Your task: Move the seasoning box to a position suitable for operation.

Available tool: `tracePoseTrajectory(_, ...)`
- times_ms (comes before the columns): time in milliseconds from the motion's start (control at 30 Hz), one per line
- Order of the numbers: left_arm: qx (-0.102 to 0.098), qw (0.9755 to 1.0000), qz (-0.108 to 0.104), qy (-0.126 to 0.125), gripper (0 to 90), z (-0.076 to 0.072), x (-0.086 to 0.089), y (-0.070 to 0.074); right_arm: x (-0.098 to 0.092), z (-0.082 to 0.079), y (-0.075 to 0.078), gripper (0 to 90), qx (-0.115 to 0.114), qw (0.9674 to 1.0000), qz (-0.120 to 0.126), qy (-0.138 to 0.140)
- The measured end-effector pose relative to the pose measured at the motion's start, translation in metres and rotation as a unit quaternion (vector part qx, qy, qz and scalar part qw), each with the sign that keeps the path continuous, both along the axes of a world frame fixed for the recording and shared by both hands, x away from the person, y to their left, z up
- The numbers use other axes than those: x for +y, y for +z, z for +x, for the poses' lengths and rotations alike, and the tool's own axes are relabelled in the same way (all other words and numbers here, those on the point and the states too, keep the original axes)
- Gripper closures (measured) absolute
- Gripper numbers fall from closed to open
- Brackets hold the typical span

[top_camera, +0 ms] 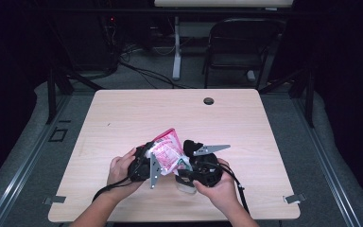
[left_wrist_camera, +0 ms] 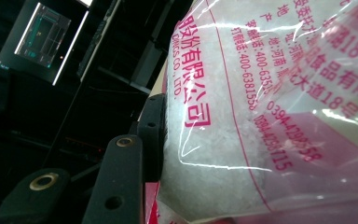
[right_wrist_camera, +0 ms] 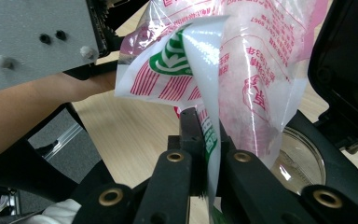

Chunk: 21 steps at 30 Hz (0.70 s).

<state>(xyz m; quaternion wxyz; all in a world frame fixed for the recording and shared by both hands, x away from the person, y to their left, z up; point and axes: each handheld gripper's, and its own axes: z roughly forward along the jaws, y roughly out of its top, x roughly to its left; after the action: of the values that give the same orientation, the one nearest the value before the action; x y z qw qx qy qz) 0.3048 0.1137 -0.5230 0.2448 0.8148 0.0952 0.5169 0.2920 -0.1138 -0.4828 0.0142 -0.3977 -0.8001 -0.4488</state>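
Observation:
A clear plastic bag (top_camera: 166, 150) with pink print and white granules inside is held up above the table between both grippers. My left gripper (top_camera: 147, 163) holds the bag's left side. In the left gripper view one black finger (left_wrist_camera: 150, 135) presses against the bag (left_wrist_camera: 270, 93), which hides the other finger. My right gripper (right_wrist_camera: 205, 140) is shut on a folded white and green edge of the bag (right_wrist_camera: 242, 70). A clear glass jar (right_wrist_camera: 303, 163) sits on the table just below the bag, by the right gripper (top_camera: 189, 168).
The wooden table (top_camera: 123, 118) has a cable hole (top_camera: 208, 100) near its far edge. A black folding chair (top_camera: 238, 45) and a desk leg (top_camera: 176, 47) stand beyond it. The left gripper's grey plate (right_wrist_camera: 37, 37) and a forearm (right_wrist_camera: 28, 112) are close by.

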Motion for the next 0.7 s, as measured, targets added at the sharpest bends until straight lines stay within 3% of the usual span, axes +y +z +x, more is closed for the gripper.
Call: tracePoseTrajectory(700,-0.030,0.9993,0.020,0.004,64.6,-0.0031,-0.0065,0.0059,-0.0032,-0.0004,-0.0031,90.0,-0.008,0.9999,0.004,-0.010)
